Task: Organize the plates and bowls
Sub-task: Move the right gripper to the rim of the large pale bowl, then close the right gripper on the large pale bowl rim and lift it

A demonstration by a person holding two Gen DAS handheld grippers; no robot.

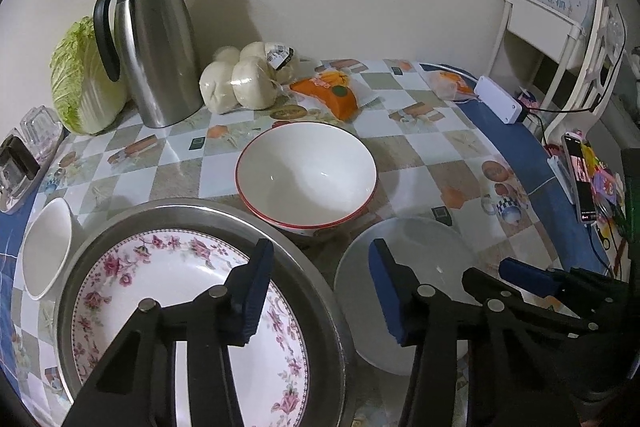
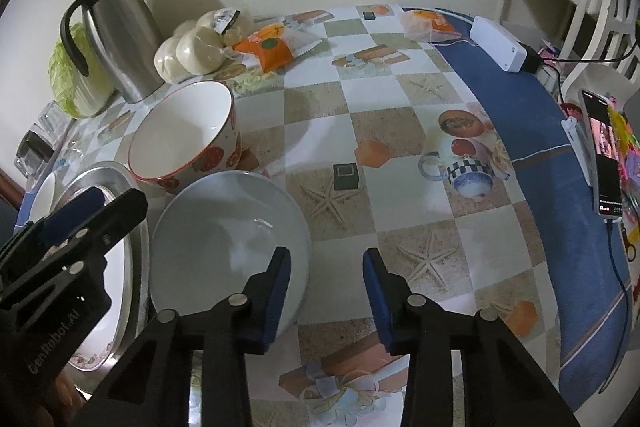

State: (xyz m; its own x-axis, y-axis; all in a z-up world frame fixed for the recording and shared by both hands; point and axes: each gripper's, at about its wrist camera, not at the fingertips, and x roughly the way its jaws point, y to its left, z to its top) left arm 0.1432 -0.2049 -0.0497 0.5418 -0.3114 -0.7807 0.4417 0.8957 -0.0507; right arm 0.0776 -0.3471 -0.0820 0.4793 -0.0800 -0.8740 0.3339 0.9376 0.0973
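Observation:
A floral plate (image 1: 180,307) lies in a steel tray (image 1: 200,211) at the near left. Beside the tray sits a pale grey bowl (image 1: 408,259) (image 2: 224,231), and behind it stands a red-rimmed white bowl (image 1: 306,173) (image 2: 184,135) with tomato prints outside. A small white bowl (image 1: 46,251) sits left of the tray. My left gripper (image 1: 320,291) is open above the gap between tray and grey bowl, with both rims between its fingers. My right gripper (image 2: 326,297) is open over the grey bowl's right rim, its left finger above the bowl. No pad visibly presses on anything.
A steel thermos jug (image 1: 156,55), a cabbage (image 1: 80,83), bagged buns (image 1: 244,79) and orange packets (image 1: 336,95) line the far wall. A white power strip (image 2: 500,43), a phone on a stand (image 2: 604,155) and a white chair (image 1: 560,39) stand at the right edge.

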